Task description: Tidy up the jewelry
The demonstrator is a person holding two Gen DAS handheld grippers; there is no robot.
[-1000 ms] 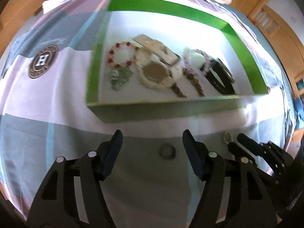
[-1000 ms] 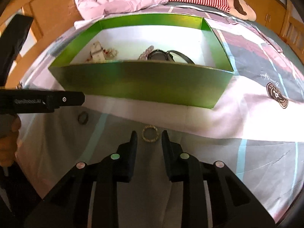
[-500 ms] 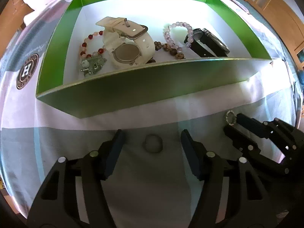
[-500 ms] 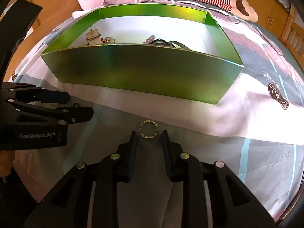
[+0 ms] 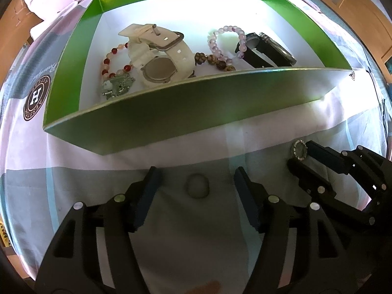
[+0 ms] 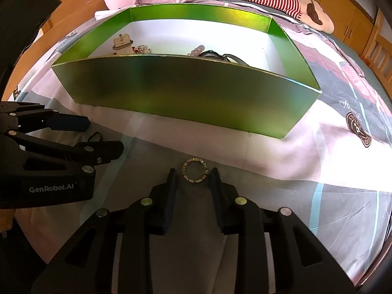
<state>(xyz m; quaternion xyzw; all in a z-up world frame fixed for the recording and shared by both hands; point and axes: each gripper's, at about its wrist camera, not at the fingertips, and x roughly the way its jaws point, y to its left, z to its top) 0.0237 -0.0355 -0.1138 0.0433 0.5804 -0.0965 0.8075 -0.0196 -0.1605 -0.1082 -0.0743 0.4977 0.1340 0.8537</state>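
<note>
Box [image 6: 186, 93]: glossy green card, matt white floor. Bedsheet [image 6: 306, 161]: smooth printed cloth. Ring [image 6: 195, 170]: shiny studded metal. Fingers [image 6: 169, 196]: matt black plastic.

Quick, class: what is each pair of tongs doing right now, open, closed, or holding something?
Left tongs: open wide around a plain ring on the bedsheet, not gripping it.
Right tongs: part open, fingertips either side of a studded ring; holding nothing.
</note>
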